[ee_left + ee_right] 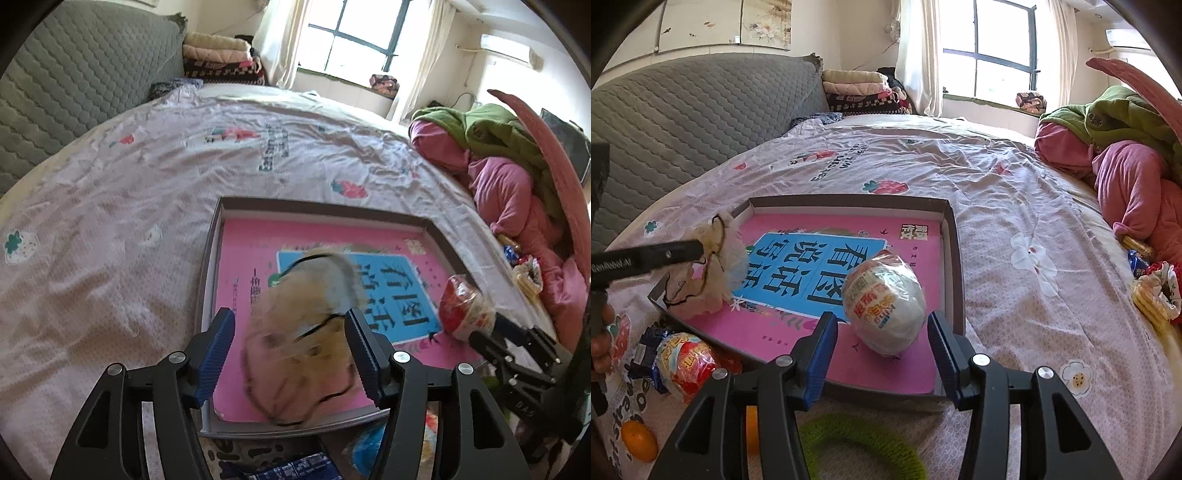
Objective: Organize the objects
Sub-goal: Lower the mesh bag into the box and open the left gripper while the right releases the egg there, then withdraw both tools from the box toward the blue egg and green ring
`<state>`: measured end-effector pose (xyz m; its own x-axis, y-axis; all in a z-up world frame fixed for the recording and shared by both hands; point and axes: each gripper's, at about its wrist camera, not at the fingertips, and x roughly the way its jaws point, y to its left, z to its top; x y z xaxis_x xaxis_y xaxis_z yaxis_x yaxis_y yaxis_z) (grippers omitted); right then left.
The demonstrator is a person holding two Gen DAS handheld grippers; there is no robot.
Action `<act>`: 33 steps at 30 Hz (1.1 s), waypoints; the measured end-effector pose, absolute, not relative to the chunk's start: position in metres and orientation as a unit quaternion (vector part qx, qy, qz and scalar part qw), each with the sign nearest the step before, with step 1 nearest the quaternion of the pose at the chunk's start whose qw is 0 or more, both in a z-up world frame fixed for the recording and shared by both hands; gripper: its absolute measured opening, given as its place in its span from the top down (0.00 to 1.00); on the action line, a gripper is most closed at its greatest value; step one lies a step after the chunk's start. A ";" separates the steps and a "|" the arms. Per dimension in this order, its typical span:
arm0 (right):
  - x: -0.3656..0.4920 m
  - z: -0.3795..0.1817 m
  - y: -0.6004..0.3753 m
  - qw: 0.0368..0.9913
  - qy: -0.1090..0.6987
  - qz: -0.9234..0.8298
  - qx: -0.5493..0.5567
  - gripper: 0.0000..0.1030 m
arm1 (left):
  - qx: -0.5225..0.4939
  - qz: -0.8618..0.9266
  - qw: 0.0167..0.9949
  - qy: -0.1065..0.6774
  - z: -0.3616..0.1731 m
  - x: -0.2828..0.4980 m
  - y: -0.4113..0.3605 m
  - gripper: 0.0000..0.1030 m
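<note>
Left hand-held gripper (290, 354): jaws are spread wide over the near left corner of the box; a fluffy toy (310, 332) is seen blurred between the fingers, and whether it is touched cannot be told.
Right hand-held gripper (882, 345): jaws are held wide apart, with a wrapped egg (884, 301) between the pads; contact cannot be told.
Box (955, 258): a shallow tray is laid on the bed (1015, 206), and a pink book (798, 321) is laid flat inside it.
Egg: it is rested on the book, near the box's right wall.
Toy: it is seen at the box's left edge in the right view.
Outside the box: a second egg (685, 363) and an orange (639, 441) are left on the bed at the near left.
</note>
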<state>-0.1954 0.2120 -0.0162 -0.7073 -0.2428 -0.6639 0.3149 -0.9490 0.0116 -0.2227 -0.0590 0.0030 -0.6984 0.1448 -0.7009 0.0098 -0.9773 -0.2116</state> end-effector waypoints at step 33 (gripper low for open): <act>-0.169 0.020 0.203 0.179 0.054 -0.938 0.291 0.42 | -0.364 0.930 0.024 -0.053 0.037 -0.168 -0.057 0.28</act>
